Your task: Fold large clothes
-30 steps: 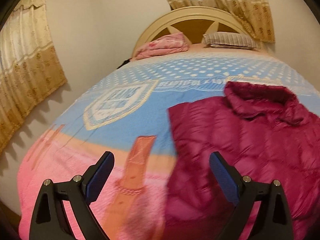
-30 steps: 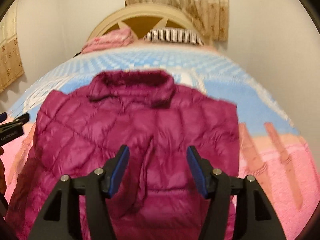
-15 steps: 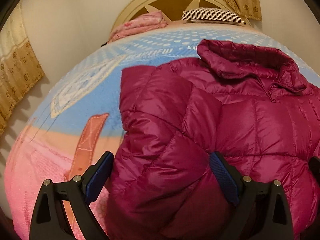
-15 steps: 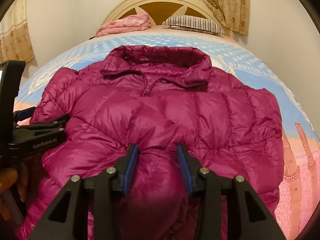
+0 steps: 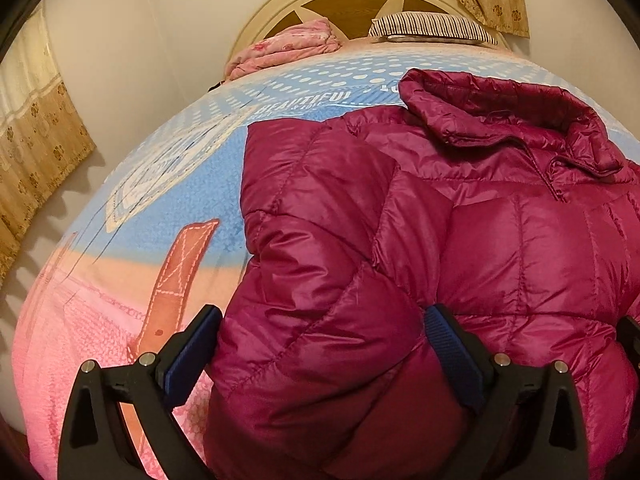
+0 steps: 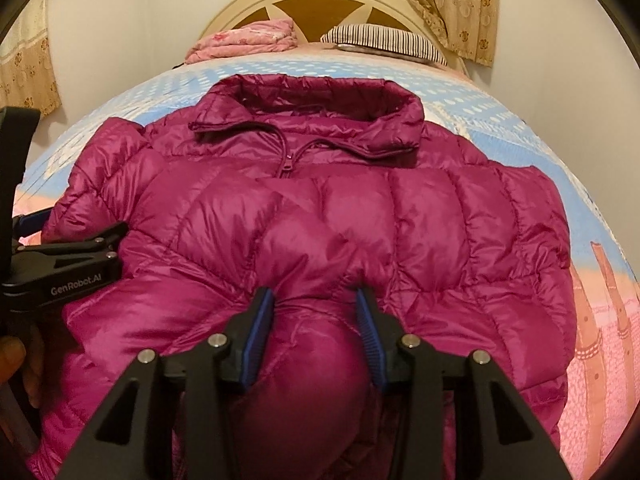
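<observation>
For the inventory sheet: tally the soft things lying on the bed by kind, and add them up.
Puffer jacket, magenta: 1
Striped pillow: 1
Folded pink quilt: 1
Printed bedspread, blue and pink: 1
Total: 4

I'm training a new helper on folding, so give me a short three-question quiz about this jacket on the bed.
1. True or false: the jacket lies front up, collar toward the headboard.
2. What lies beside the striped pillow? A: pink bedding. B: a lamp. C: a book.
3. Which claw is pinching the jacket?
Key: 1, true. 2, A. 3, the right claw, which has just been closing on a fold of it; the left claw stands open around the jacket's edge.
</observation>
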`<state>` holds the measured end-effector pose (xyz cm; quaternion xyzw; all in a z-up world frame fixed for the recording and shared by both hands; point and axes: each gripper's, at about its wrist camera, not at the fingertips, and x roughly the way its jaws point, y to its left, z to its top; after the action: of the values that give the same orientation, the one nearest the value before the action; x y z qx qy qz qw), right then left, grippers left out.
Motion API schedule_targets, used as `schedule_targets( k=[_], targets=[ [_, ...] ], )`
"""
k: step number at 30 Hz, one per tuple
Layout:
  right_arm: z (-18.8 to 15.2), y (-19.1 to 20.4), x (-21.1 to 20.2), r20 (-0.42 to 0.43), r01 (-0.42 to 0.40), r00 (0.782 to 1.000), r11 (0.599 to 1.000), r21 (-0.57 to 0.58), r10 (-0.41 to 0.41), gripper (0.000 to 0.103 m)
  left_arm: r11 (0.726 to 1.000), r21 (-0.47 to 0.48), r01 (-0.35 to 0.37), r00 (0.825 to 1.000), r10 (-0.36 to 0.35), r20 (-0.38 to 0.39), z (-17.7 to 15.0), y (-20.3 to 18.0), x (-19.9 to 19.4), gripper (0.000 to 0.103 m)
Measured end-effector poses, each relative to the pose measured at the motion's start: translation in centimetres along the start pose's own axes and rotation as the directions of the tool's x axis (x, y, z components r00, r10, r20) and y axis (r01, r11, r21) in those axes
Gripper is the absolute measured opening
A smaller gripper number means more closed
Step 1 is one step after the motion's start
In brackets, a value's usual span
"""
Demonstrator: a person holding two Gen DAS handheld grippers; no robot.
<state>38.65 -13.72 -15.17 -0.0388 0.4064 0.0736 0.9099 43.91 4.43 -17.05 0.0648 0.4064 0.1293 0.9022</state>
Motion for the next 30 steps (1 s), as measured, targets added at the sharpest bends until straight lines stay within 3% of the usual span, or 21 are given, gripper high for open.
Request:
schedule_targets(
  k=[24, 27, 30],
  targets=[
    [-0.1, -0.1, 0.1, 0.001, 0.005, 1.0, 1.0, 0.0, -0.005, 0.046, 0.999, 0.027, -0.045, 0.999, 0.045, 0.017, -0.2, -1.2, -0.5, 0.102],
    [0.0, -0.4, 0.0, -0.005, -0.016, 1.0, 1.0, 0.01, 0.016, 0.05, 0.998, 0.031, -0.052, 0.999, 0.052, 0.002, 0.2, -0.8, -1.2, 0.102],
    [0.5, -1.2, -1.0, -0.037, -0.063, 0.997, 0.998, 0.006, 0.063, 0.062, 0.998, 0.033, -0.051, 0.999, 0.051, 0.017, 0.8, 0.5, -3.0, 0.102]
  ],
)
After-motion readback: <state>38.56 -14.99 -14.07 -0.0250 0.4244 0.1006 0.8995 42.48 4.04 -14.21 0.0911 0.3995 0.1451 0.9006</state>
